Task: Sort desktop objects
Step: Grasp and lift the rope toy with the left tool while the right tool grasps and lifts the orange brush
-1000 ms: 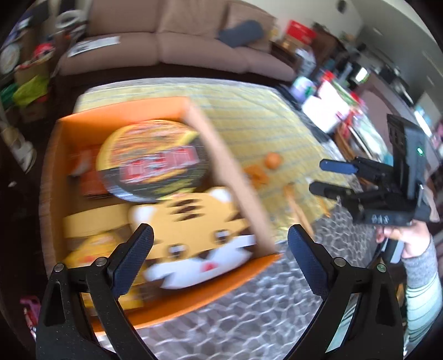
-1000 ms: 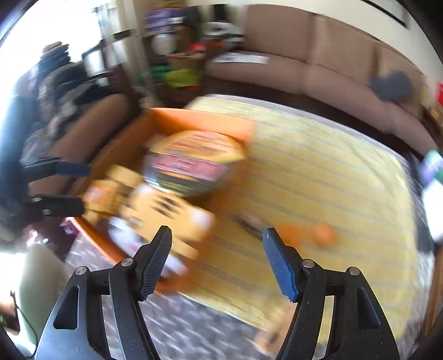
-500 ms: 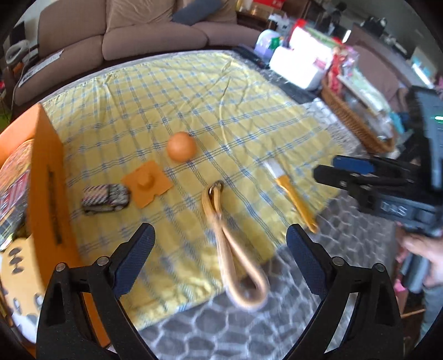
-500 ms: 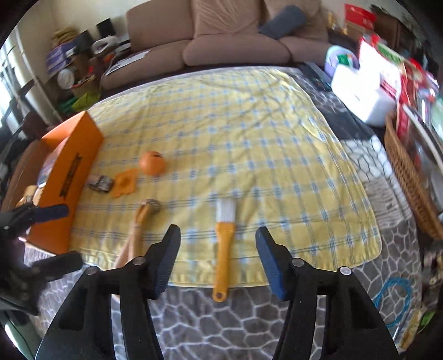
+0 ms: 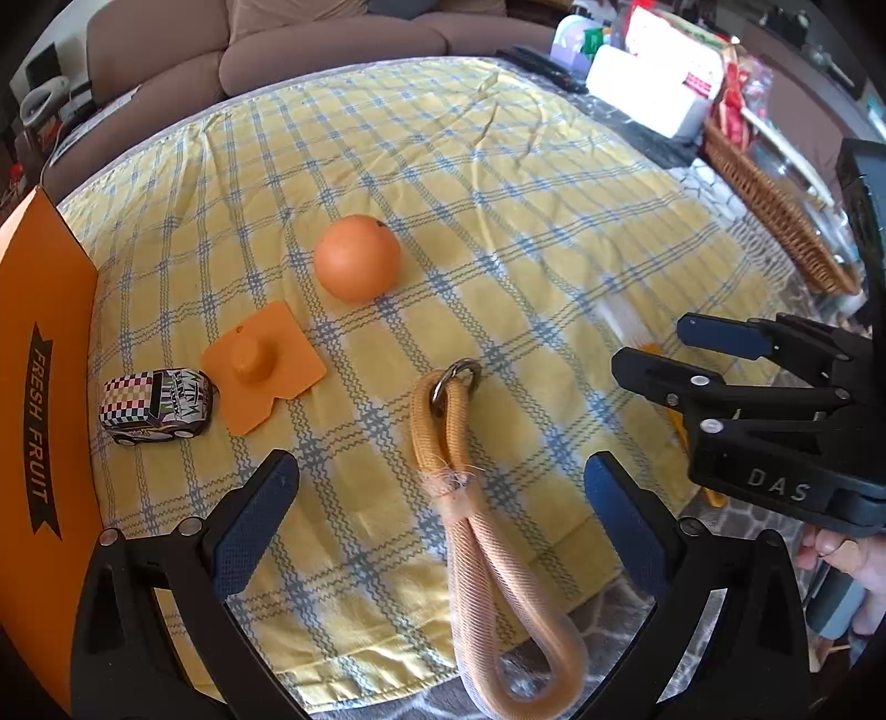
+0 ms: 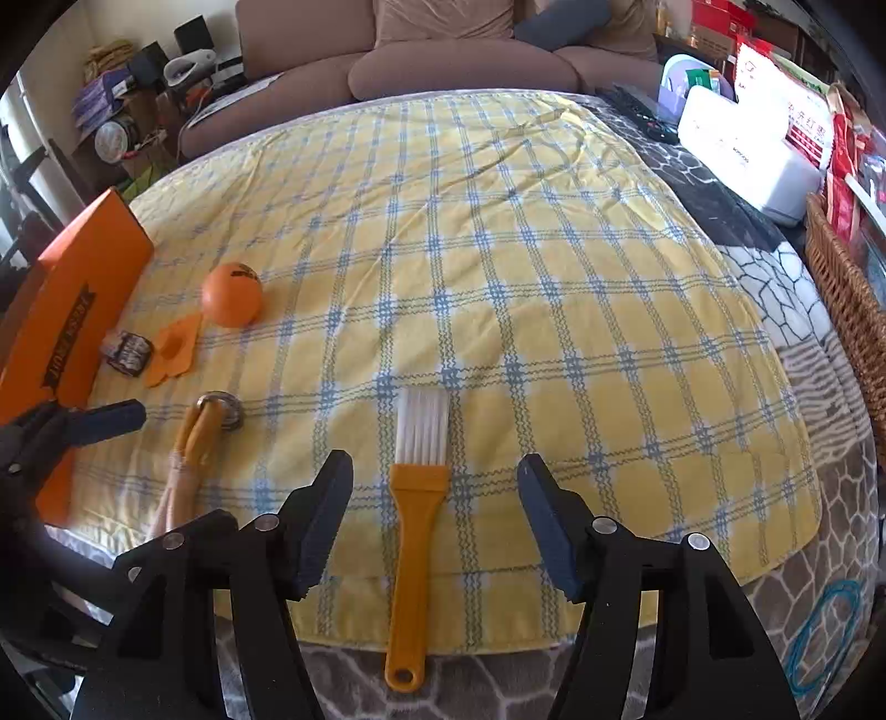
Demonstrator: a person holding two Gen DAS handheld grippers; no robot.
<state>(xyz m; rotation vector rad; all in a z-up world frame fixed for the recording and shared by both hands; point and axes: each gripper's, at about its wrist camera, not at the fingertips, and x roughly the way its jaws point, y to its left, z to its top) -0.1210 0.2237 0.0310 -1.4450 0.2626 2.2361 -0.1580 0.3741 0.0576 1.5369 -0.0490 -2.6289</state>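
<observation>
On the yellow checked cloth (image 5: 498, 183) lie an orange ball (image 5: 357, 257), a flat orange plastic piece (image 5: 260, 363), a small checkered toy car (image 5: 158, 399) and a tan rope loop with a metal ring (image 5: 470, 498). My left gripper (image 5: 437, 504) is open and empty, just above the rope. My right gripper (image 6: 434, 509) is open and empty, its fingers on either side of a yellow-handled brush (image 6: 415, 498) with white bristles. The orange box (image 5: 39, 354) stands at the left. The right gripper also shows in the left wrist view (image 5: 692, 354).
A wicker basket (image 6: 847, 288) and a white box (image 6: 742, 149) sit to the right. A brown sofa (image 6: 443, 50) lies behind. Grey patterned fabric (image 6: 775, 277) covers the surface beyond the cloth. A blue cord (image 6: 825, 637) lies at the near right.
Both grippers swung away from the orange box and its contents to the right, then closed in on the cloth. The rope and brush now lie between their fingers.
</observation>
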